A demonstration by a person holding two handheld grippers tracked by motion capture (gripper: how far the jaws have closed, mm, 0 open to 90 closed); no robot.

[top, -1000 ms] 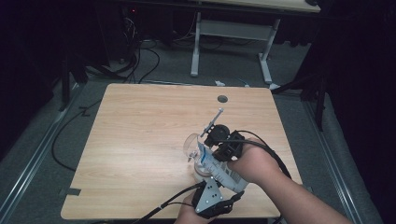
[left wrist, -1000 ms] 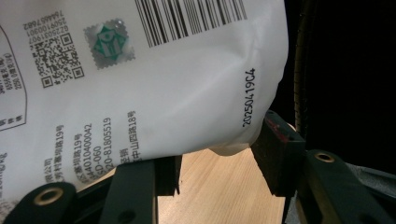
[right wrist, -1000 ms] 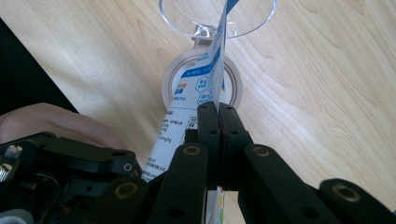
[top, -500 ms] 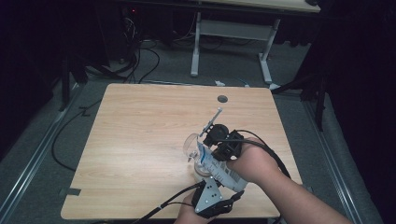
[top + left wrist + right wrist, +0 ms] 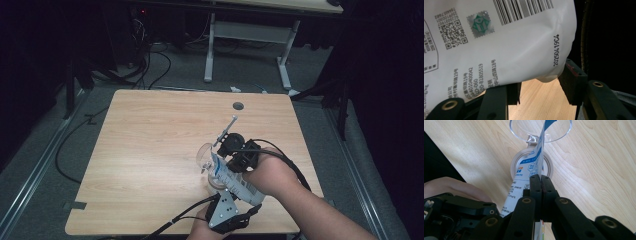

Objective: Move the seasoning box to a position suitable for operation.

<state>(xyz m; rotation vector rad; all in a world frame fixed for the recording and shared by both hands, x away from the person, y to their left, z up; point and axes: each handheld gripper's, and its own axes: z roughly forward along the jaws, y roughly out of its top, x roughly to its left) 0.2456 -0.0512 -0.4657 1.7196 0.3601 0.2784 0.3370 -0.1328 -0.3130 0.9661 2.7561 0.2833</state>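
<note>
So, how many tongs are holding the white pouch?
2. The left tongs grip the white pouch's bottom; the right tongs pinch its edge, near the glass.

Bare table lies open left; glass and pouch crowd the tongs.

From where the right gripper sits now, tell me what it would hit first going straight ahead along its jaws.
The right gripper, shut on the white pouch, points at the clear cup just past the pouch's tip. The cup's rim looks like the first contact, with a tape roll lying below; depth is hard to judge.
</note>
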